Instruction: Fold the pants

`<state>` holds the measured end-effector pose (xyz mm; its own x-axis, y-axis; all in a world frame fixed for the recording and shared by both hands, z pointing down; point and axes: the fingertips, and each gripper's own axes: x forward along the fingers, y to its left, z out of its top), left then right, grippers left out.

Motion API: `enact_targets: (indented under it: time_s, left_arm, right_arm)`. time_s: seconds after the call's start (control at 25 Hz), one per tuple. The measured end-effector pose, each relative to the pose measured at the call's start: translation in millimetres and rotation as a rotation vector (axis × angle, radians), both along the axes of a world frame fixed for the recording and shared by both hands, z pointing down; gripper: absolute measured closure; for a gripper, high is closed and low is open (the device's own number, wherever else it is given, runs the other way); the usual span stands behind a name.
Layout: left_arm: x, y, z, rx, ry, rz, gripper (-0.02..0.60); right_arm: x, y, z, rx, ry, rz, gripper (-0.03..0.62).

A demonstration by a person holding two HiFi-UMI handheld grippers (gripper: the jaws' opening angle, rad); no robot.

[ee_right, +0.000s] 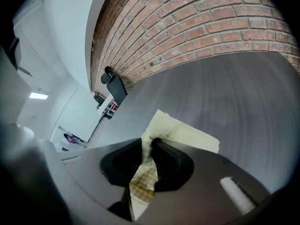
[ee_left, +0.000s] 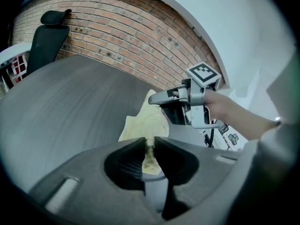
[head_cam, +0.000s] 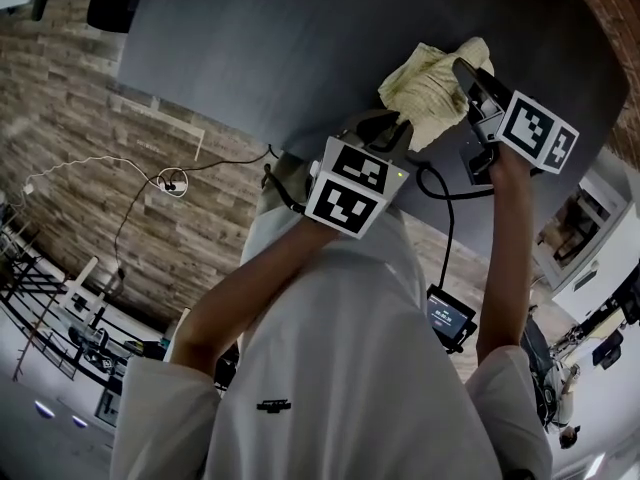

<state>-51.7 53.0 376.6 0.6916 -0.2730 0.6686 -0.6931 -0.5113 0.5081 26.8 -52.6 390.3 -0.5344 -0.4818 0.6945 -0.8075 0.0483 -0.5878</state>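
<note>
I hold the pants point(head_cam: 428, 86) with my left tongs point(ee_left: 149, 143) and right tongs point(ee_right: 150, 144) each clenched on a bunched fold, two grips, I judge, to draw the cloth flat, close to the tabletop's point(head_cam: 280, 48) near edge, with bare room toward the far edge by the brick wall point(ee_left: 122, 36).

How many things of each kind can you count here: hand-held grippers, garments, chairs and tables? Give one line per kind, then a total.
Hand-held grippers: 2, the left hand-held gripper and the right hand-held gripper, each clamped on the cloth
Garments: 1, the pale yellow pants
Chairs: 1, the black office chair
Tables: 1, the dark grey table
Total: 5
</note>
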Motion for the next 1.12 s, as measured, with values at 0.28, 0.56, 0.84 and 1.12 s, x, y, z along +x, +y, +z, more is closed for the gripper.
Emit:
enact_targets:
  time_s: [0.28, 0.56, 0.84, 1.12]
  left_arm:
    - [-20.8, -3.7, 17.6, -0.031, -0.063, 0.015, 0.514]
    - [-41.9, 3.7, 46.0, -0.068, -0.158, 0.061, 0.514]
    - [-42.8, 11.3, 60.8, -0.050, -0.235, 0.157, 0.512]
    - [-40.1, 11.4, 53.1, -0.028, -0.257, 0.282, 0.503]
  right_arm:
    - [-28.0, -10.9, 8.3, -0.012, 0.003, -0.053, 0.522]
    - [-58.3, -11.0, 22.0, -0.029, -0.031, -0.074, 0.499]
    - [-64.9, -5.4, 41.1, -0.018, -0.008, -0.070, 0.490]
    - [-62.4, -3.1, 35.8, 0.043, 0.038, -0.056, 0.474]
